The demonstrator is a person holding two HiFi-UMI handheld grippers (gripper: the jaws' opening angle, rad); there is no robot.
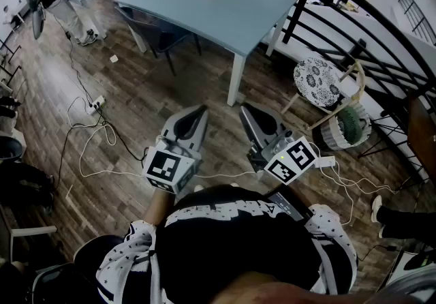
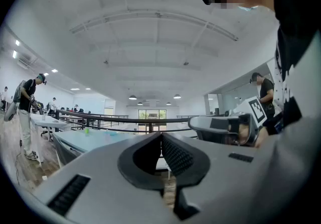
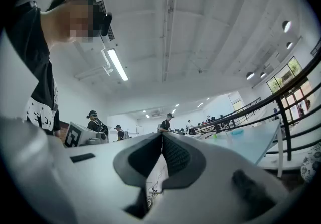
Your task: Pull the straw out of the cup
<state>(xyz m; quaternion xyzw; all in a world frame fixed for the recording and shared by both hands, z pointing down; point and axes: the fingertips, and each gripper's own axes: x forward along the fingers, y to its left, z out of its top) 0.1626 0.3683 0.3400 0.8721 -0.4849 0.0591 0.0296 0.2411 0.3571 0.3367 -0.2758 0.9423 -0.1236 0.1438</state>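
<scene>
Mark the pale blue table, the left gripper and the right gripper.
pale blue rectangular table (image 1: 204, 16), head view, bare top.
left gripper (image 1: 202, 110), head view, closed jaw tips.
right gripper (image 1: 243, 110), head view, closed jaw tips.

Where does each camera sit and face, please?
Head view: on the head, steeply down at floor and table; shows shirt, left tongs, right tongs.
Left gripper view: on left tongs, forward toward table; shows shut jaws, right tongs.
Right gripper view: on right tongs, forward, table rightward; shows shut jaws, left tongs.
All share the table.
</scene>
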